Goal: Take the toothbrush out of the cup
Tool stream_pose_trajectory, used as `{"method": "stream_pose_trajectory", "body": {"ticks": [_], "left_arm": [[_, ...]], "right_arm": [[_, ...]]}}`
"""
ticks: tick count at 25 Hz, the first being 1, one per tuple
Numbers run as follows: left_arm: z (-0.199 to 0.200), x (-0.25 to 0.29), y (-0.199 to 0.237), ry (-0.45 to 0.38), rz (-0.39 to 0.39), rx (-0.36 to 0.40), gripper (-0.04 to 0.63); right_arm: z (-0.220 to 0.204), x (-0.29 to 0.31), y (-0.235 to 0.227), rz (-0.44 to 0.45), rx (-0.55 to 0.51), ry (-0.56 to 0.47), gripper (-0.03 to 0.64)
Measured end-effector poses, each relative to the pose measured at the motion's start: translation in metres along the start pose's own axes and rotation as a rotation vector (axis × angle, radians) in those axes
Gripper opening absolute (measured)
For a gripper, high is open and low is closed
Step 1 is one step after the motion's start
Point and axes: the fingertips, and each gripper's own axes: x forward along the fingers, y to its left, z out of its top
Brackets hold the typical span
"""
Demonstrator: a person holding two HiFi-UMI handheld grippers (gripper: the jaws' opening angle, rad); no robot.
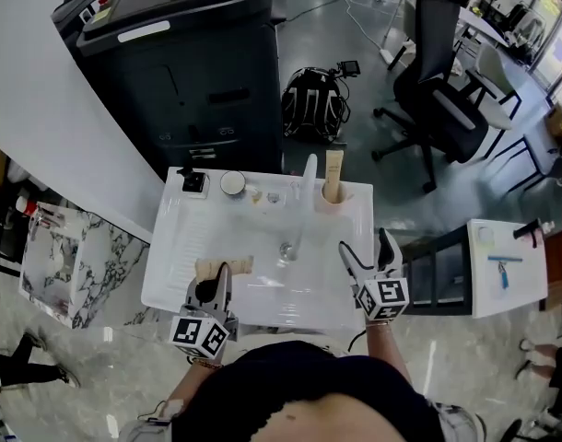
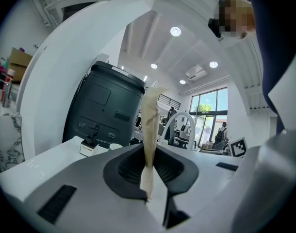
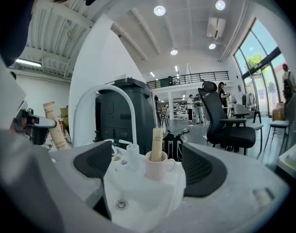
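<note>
A pale cup [image 1: 333, 192] stands on the back right corner of the white sink [image 1: 173, 247], with a beige wrapped toothbrush [image 1: 333, 168] upright in it. My left gripper [image 1: 214, 290] is at the sink's front left, shut on a second beige wrapped toothbrush [image 1: 225, 266]. In the left gripper view that toothbrush [image 2: 149, 125] stands up between the jaws of the left gripper [image 2: 150, 168]. My right gripper [image 1: 366, 255] hangs open by the sink's front right. In the right gripper view the right gripper [image 3: 150, 165] looks at the cup [image 3: 156, 170] and its toothbrush [image 3: 156, 143], well ahead of the open jaws.
A white curved tap [image 1: 305, 201] rises behind the drain [image 1: 286, 249]. A small black pump [image 1: 194, 181] and a round white lid [image 1: 232, 183] sit on the sink's back edge. A dark printer [image 1: 184, 63], a backpack [image 1: 313, 104] and an office chair [image 1: 442, 81] stand beyond.
</note>
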Motion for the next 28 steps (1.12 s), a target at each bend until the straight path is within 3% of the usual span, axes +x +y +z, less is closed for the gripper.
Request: {"method": "stream_pose_trajectory", "body": {"ticks": [8,18,21,24,26,28], "left_arm": [[0.004,0.000,0.006,-0.020,0.034,-0.002,0.040],[0.005,-0.030,0.035,-0.033,0.158,-0.021,0.040],[0.003,-0.036,0.042,-0.024,0.187,-0.037,0.040],[0.000,-0.035,0.045,-0.024,0.195,-0.050,0.040],[0.001,-0.031,0.044,-0.028,0.194,-0.058,0.040],[0.003,-0.028,0.042,-0.027,0.188,-0.053,0.040]], "right_arm": [[-0.001,0.087,-0.024,0.056,-0.011,0.042,0.446],[-0.021,0.182,-0.054,0.233,0.024,0.135,0.419],[-0.029,0.200,-0.060,0.266,0.061,0.166,0.417],[-0.034,0.214,-0.064,0.309,0.174,0.158,0.416],[-0.035,0.219,-0.070,0.333,0.237,0.142,0.371],[-0.036,0.221,-0.076,0.354,0.258,0.138,0.280]]}}
